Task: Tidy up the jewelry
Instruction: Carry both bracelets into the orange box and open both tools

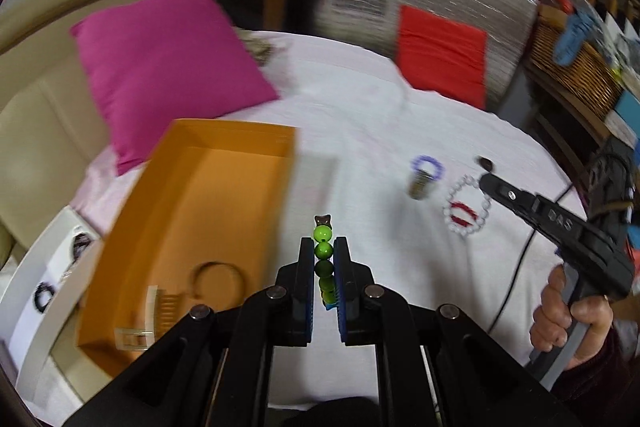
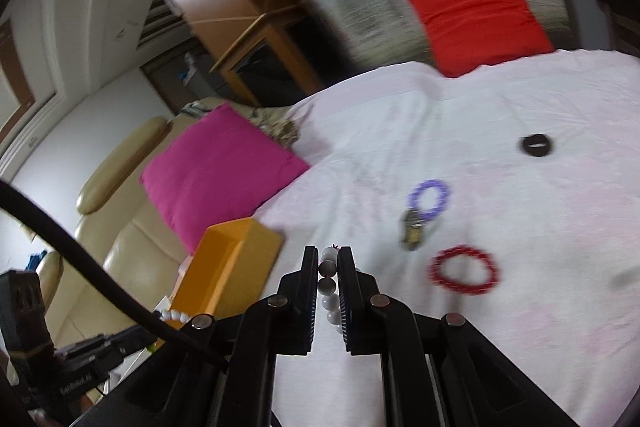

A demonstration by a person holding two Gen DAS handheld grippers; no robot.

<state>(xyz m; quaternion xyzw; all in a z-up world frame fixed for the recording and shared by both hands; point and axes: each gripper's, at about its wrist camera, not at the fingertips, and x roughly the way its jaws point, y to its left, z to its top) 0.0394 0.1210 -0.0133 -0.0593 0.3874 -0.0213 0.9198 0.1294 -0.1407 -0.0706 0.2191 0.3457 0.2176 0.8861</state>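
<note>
My left gripper (image 1: 324, 251) is shut on a green bead bracelet (image 1: 323, 242), held just right of the orange box (image 1: 132, 219). The box holds a thin ring bracelet (image 1: 218, 281) and a pale comb-like piece (image 1: 160, 305). My right gripper (image 2: 329, 259) is shut on a white bead bracelet (image 2: 329, 281), which in the left wrist view (image 1: 466, 207) still rings a red bead bracelet (image 1: 462, 215) on the white cloth. The red bracelet (image 2: 464, 270), a purple ring with a brass charm (image 2: 428, 199) and a dark round piece (image 2: 534, 145) lie on the cloth.
A magenta cushion (image 1: 168, 67) lies behind the box, a red cushion (image 1: 440, 51) at the back. A white tray (image 1: 44, 267) with dark bracelets sits left of the box. A black cable (image 1: 516, 279) crosses the cloth at right. A beige sofa (image 1: 36, 115) is at left.
</note>
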